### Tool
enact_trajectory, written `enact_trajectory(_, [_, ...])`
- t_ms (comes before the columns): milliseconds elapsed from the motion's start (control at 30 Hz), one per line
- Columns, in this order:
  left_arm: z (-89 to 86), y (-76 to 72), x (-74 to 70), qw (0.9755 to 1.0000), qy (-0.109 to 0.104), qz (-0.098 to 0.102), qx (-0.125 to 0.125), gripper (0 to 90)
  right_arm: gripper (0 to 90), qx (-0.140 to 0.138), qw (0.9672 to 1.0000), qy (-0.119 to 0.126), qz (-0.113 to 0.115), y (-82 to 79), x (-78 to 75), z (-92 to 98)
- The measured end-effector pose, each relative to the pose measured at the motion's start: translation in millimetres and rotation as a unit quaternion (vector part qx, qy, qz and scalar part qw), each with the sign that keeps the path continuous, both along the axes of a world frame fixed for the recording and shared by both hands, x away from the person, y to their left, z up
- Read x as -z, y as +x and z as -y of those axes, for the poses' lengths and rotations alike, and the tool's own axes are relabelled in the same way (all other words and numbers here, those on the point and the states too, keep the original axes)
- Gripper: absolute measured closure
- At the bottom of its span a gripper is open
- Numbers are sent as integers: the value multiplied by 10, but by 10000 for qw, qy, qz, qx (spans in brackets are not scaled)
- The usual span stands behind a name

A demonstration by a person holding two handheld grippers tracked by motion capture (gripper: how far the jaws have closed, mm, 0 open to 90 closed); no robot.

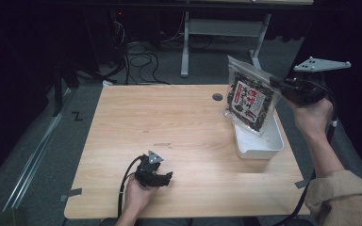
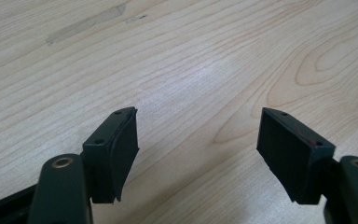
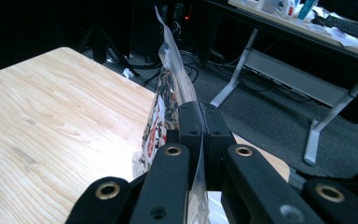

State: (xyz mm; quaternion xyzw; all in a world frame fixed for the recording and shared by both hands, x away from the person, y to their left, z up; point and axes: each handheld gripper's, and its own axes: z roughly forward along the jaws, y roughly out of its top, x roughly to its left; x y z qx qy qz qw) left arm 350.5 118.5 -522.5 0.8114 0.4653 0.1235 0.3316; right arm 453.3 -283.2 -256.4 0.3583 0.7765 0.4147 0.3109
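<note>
A clear plastic bag [image 1: 250, 101] of dark snacks with a red and white label hangs in the air over the right side of the table. My right gripper [image 1: 275, 82] is shut on the bag's upper edge, held up by a hand at the right. In the right gripper view the two jaws press together on the thin plastic of the bag [image 3: 168, 88] at my right gripper [image 3: 200, 109]. My left gripper [image 1: 168, 177] rests low near the table's front edge. Its jaws stand apart over bare wood, with nothing between them at my left gripper [image 2: 198, 123].
A white rectangular tray [image 1: 264, 143] sits on the wooden table [image 1: 169, 117] at the right, just below the hanging bag. A round cable hole [image 1: 217, 97] lies near the far edge. Beyond the table are cables on the floor and another desk's legs [image 1: 185, 47].
</note>
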Motion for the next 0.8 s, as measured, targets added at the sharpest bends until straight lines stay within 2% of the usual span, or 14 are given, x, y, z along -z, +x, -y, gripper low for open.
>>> enact_trajectory(200, [17, -10, -2, 10000, 27, 1, 31, 291, 900, 164, 9998, 52, 51, -27, -8, 150])
enact_trajectory(400, [44, -31, -18, 9999, -116, -25, 95, 289, 900, 341, 9993, 48, 117, -54, -3, 281])
enact_trajectory(600, [65, -59, -39, 9997, -181, -5, 150, 285, 900, 468, 9988, 43, 102, -58, 48, 402])
enact_trajectory(800, [88, -62, -37, 9997, -150, -8, 203, 283, 900, 571, 9983, 98, 56, -44, 141, 466])
